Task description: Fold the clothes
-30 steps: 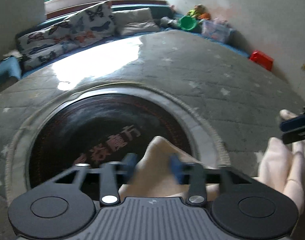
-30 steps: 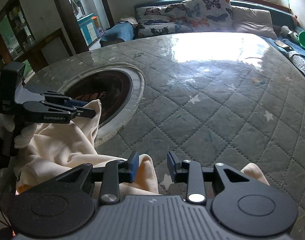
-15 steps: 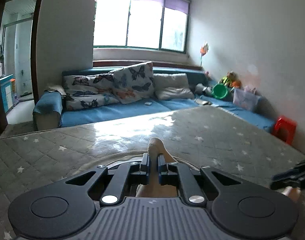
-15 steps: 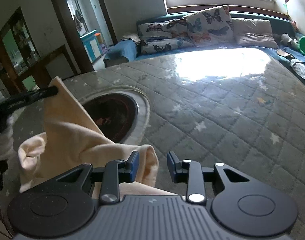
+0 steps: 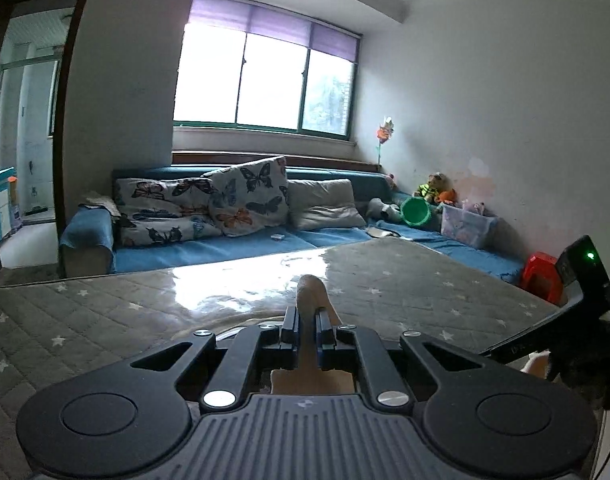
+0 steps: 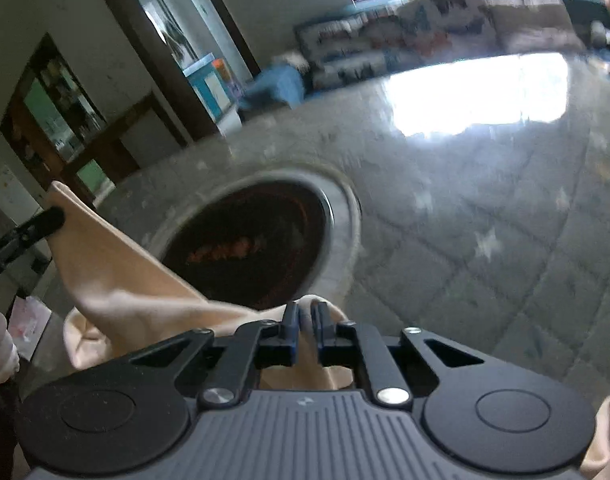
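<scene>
The left hand-held gripper (image 5: 308, 330) is clamped on a fold of the cream garment (image 6: 137, 292), which rises between its pads at lower centre of the left wrist view. The right hand-held gripper (image 6: 305, 328) has just been closing and now pinches another edge of the same garment at lower centre of its own view. The cloth spans from there to the left hand-held gripper at the left edge of that frame, sagging above the desk (image 6: 485, 216). Likely fault: either pinch holds only a thin bite of fabric, so tension between the two grips could pull an edge free. A second risk is uneven corners, since the slack middle hangs bunched and may fold crooked when laid down. The round dark inset (image 6: 253, 244) in the desk lies directly under the cloth. The right wrist view is blurred. A sofa with butterfly cushions (image 5: 245, 200) stands beyond the desk, well apart; a red stool (image 5: 543, 276) sits at right.
</scene>
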`<state>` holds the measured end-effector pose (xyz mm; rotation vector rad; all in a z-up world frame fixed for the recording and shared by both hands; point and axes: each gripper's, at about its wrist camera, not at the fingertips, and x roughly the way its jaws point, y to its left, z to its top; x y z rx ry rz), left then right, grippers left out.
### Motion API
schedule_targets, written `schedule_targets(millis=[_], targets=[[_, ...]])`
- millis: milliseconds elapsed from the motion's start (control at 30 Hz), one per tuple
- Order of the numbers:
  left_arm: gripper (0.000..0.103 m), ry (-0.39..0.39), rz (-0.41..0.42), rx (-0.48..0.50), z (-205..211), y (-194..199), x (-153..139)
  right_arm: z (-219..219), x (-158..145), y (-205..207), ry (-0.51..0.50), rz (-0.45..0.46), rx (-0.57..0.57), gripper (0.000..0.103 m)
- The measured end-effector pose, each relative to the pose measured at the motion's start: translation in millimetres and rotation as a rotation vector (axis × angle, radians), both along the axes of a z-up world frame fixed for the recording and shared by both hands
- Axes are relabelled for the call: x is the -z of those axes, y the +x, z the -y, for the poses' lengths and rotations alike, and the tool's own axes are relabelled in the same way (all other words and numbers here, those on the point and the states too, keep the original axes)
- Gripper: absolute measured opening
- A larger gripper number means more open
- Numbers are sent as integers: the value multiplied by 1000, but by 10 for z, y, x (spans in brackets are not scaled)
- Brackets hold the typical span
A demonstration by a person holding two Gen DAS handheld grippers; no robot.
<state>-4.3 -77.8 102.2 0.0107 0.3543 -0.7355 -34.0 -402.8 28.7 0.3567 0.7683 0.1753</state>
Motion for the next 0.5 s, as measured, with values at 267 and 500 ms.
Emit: schedule_targets(millis=[267, 500], targets=[[9, -57, -35, -67, -477, -85, 43, -4, -212, -521, -116, 85, -97, 6], [9, 70, -137, -114, -597, -51, 345, 60, -110, -321, -135, -1, -81, 12]])
